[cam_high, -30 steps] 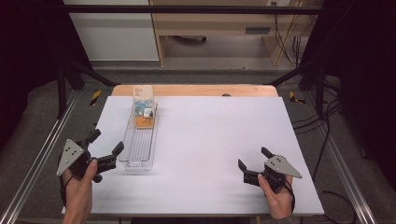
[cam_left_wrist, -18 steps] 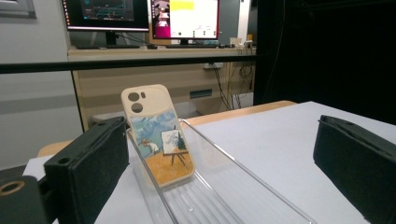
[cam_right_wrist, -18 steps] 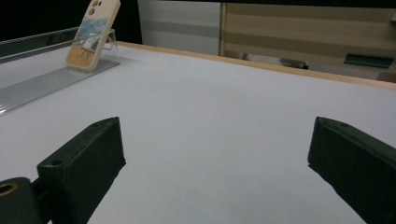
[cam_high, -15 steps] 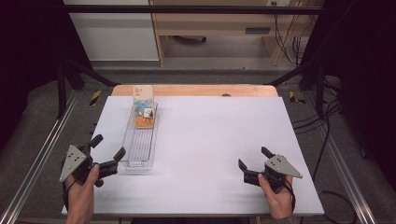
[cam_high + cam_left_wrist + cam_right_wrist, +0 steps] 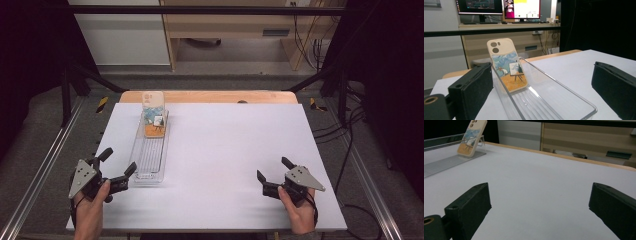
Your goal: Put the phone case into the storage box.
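We see the left gripper (image 5: 114, 167) low at the near left of the white surface (image 5: 230, 150), its jaws spread wide and holding nothing, pointing toward the near end of a long clear tray (image 5: 150, 165) that lies just beside it. In the left gripper view the tray (image 5: 564, 100) runs away from us between the two black jaws, its near rim close to the left-hand jaw, though we cannot tell whether they touch. A phone case (image 5: 153, 114) stands tilted at the tray's far end, leaning back against the end wall; it is cream-coloured with two camera cutouts at the top and a painted scene of an easel in an orange field (image 5: 507, 65). The right gripper (image 5: 274, 176) rests at the near right of the surface, well apart from the tray, its jaws likewise spread and empty. In the right gripper view we look across bare white surface toward the phone case (image 5: 472, 137), far off at the upper left.
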